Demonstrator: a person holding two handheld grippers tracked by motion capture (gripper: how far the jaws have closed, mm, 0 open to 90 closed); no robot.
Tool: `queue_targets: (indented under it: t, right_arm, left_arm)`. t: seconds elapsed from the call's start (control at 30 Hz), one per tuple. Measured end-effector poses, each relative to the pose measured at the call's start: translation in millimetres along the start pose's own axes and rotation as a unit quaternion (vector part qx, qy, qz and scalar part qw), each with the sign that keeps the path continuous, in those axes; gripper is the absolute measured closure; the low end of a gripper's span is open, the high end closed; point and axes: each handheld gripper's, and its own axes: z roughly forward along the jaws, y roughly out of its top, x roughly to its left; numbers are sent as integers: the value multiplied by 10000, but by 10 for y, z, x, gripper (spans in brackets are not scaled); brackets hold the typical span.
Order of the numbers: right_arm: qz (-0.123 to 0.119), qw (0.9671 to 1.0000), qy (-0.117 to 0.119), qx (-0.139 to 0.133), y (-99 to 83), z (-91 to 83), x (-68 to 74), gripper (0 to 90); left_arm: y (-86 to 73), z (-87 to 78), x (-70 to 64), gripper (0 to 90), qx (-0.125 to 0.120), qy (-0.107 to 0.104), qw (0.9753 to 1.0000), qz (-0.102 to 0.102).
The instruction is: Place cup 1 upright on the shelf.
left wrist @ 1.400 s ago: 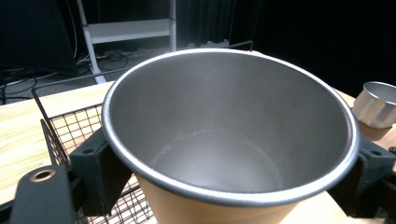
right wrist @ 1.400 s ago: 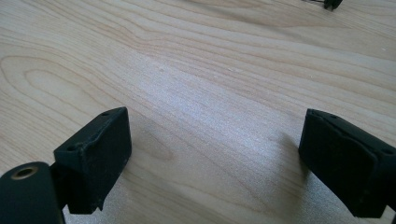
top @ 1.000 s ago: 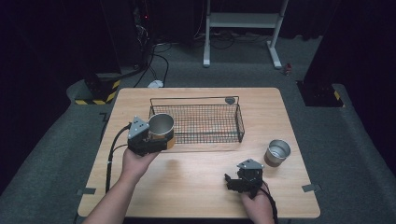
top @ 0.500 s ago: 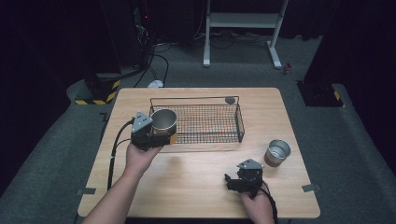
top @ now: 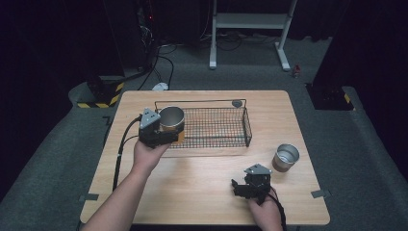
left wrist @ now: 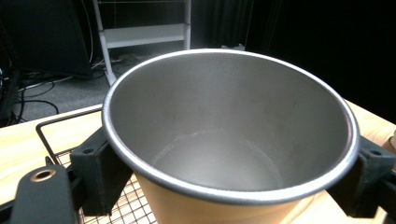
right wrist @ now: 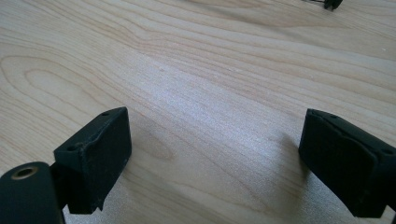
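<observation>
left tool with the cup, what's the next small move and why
Probably carry the cup a little further over the wire basket and lower it inside. The left tool is shut on the cup, which is upright and hangs at the basket's left end, above the mesh. The right tool rests open on the table, so nothing blocks the way.

A pale wooden table [top: 207, 202] is standing on grey carpet [top: 53, 159], light falling on both while the room beyond is lying in darkness. At twelve o'clock a white metal stand [top: 250, 21] is rising; at ten o'clock cables [top: 161, 62] are trailing beside a yellow-black striped block [top: 103, 98].
</observation>
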Motion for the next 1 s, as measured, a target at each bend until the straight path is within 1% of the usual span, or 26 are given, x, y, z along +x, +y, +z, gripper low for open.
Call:
queue_targets:
  t: [0.07,0.17,0.23,0.27,0.5,0.6,0.83,0.87,1.0]
  right_arm:
    - [-1,10000,0,0,0,0,0,95]
    - [-1,10000,0,0,0,0,0,95]
    - [-12,10000,-2,-3,0,0,-2,95]
    - [5,10000,1,-3,0,0,0,95]
    - [-4,10000,1,2,0,0,-1,95]
    - [-6,10000,1,2,0,0,-1,95]
    - [0,10000,7,-2,0,-1,1,95]
    - [-40,10000,28,-6,-1,-1,0,95]
    - [-51,10000,32,-3,-2,-2,0,95]
  left_arm:
    - [11,48,13,144,17,10,10000,7]
    - [22,78,21,144,30,33,10000,26]
    - [33,113,34,144,-17,43,10000,19]
    - [54,147,41,144,20,84,10000,48]
    - [106,224,70,144,-10,137,9999,61]
    - [102,272,113,144,-48,140,9999,-58]
    - [59,372,170,144,43,215,9997,-140]
    - [51,392,179,143,47,219,9996,-183]
    - [23,467,206,144,83,256,9993,-246]
